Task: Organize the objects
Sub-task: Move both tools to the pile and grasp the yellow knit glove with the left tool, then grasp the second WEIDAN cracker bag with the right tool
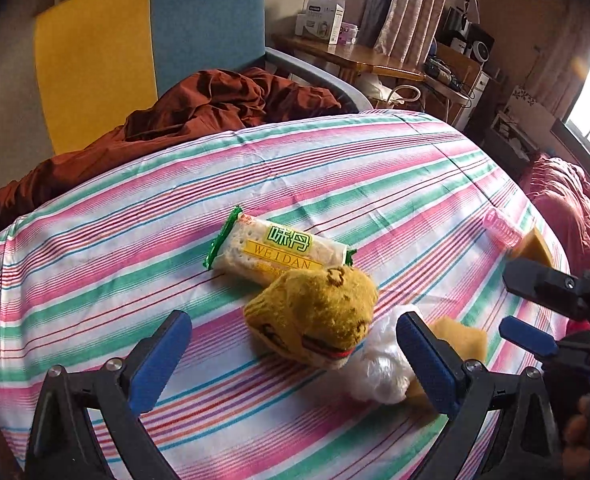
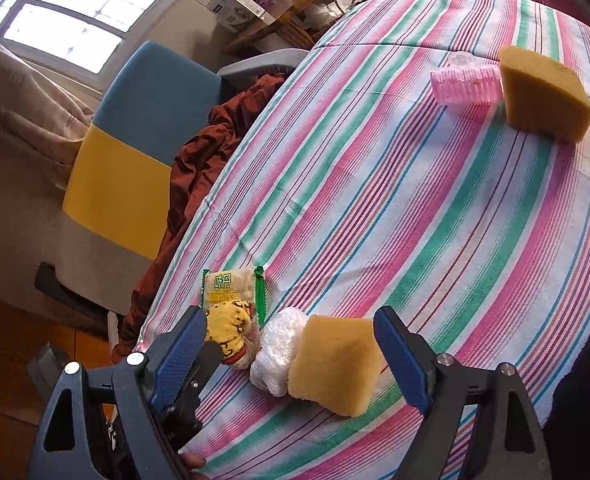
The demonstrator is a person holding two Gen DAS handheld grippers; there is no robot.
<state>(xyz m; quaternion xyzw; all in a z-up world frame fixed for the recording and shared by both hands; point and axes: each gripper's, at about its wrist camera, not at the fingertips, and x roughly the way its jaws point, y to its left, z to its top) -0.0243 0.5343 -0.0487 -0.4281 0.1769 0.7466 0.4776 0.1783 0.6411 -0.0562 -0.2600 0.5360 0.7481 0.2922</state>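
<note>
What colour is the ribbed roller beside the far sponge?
Translucent pink roller, clearest in the right wrist view.

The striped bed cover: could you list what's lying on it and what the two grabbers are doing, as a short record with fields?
Surface: striped bed cover
Near cluster: cracker packet, yellow plush toy, clear plastic bag, near sponge
Far pair: pink hair roller beside far sponge
Left gripper: open, around the plush toy
Right gripper: open, around the near sponge

At the frame's centre, the clear green-edged plastic cracker packet [image 1: 279, 252] reads "味丹" and, on its yellow band, "WEIDAN".
</note>
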